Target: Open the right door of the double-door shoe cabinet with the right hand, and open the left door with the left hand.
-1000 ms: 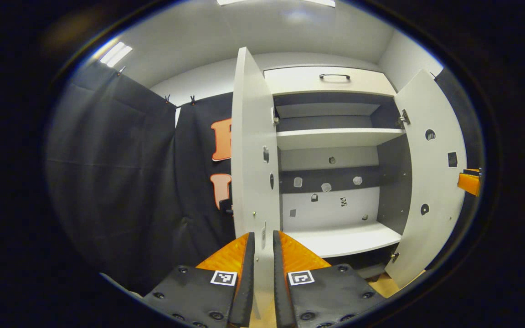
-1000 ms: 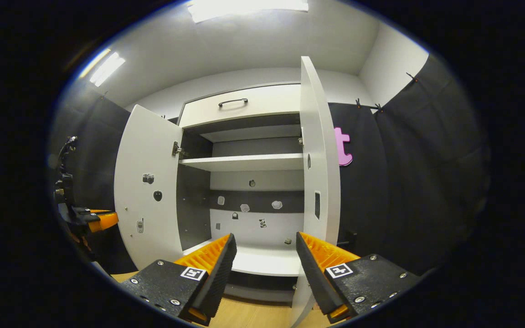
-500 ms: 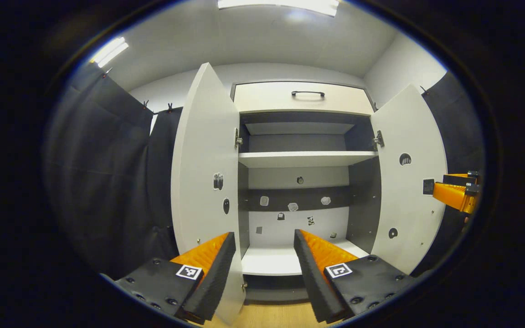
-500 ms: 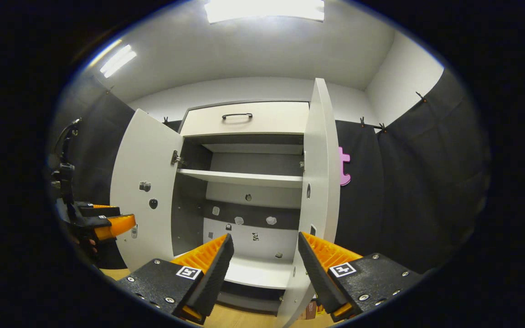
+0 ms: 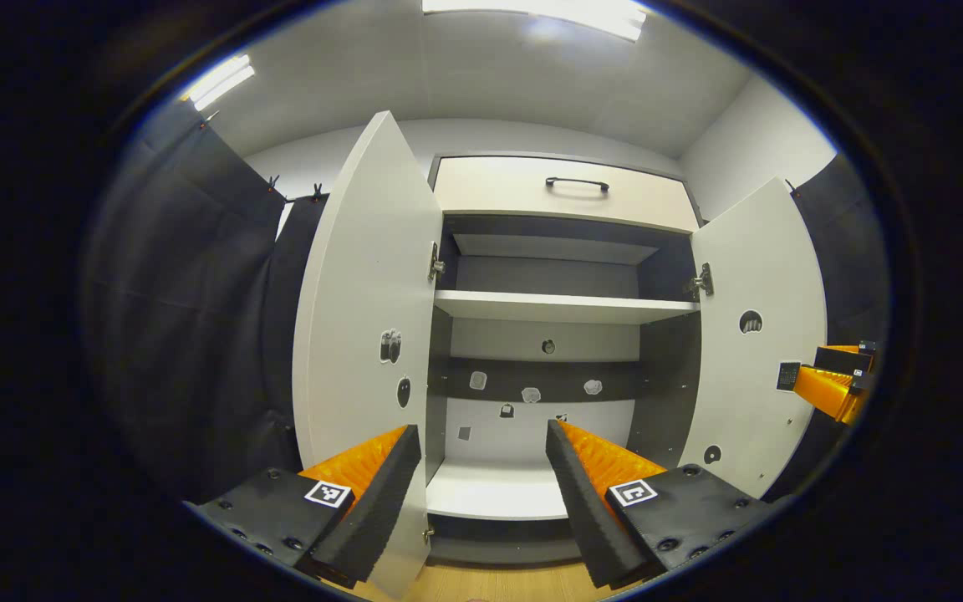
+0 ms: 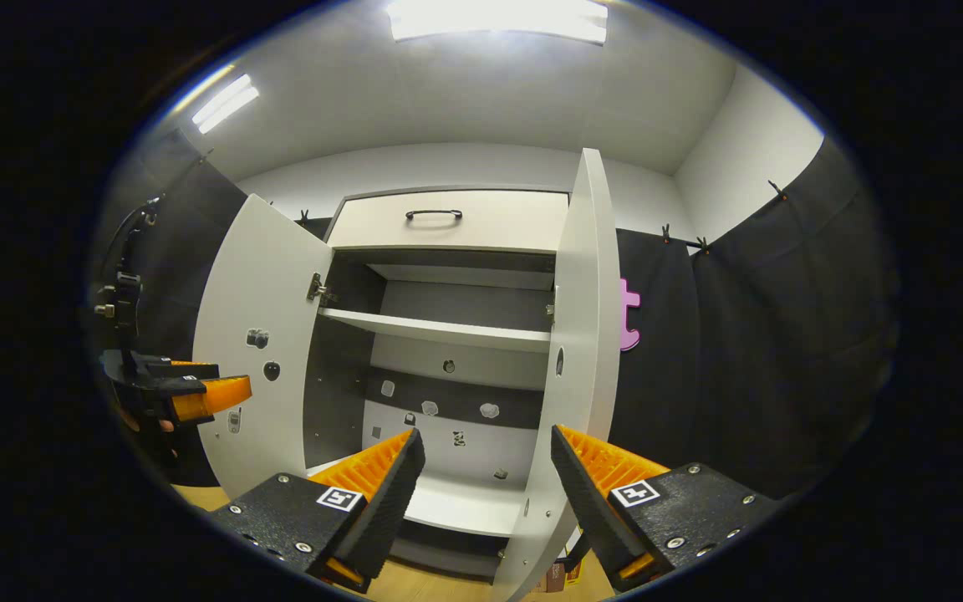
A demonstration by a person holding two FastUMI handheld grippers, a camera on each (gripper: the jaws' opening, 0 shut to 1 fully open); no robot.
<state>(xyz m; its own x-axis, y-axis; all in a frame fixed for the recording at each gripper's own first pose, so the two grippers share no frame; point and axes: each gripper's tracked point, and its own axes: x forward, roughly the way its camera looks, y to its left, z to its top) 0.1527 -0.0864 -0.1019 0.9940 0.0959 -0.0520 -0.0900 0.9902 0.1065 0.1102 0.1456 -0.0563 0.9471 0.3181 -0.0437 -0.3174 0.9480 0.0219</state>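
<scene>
in the left gripper view the left hand-held gripper (image 5: 481, 477) sits at 6 o'clock with its two fingers spread wide apart and nothing between them; its left finger (image 5: 373, 493) overlaps the lower edge of the left door (image 5: 364, 293), though whether it touches cannot be told. in the right gripper view the right hand-held gripper (image 6: 486, 493) also sits at 6 o'clock, fingers wide apart and holding nothing, with the bottom of the right door (image 6: 586, 334) passing down through the gap, nearer its right finger (image 6: 590, 493)

beyond the fingers stands the shoe cabinet (image 5: 565, 188), both doors swung out. in the left gripper view the left door stands at 10 o'clock and the right door (image 5: 761, 334) at 3 o'clock, both showing their inner faces; the right hand-held gripper (image 5: 837, 385) shows at 3 o'clock just beside that door's outer edge. in the right gripper view the left door (image 6: 260, 334) stands at 9 o'clock, with the left hand-held gripper (image 6: 197, 393) near its outer edge, fingers apart

inside, a white shelf (image 5: 561, 308) crosses the upper half and a bottom board (image 5: 494, 493) lies below. above the opening is a drawer front with a dark handle (image 5: 578, 181). wooden floor (image 6: 448, 585) shows at 6 o'clock under the cabinet, and ceiling lights (image 6: 498, 17) at 12 o'clock
</scene>
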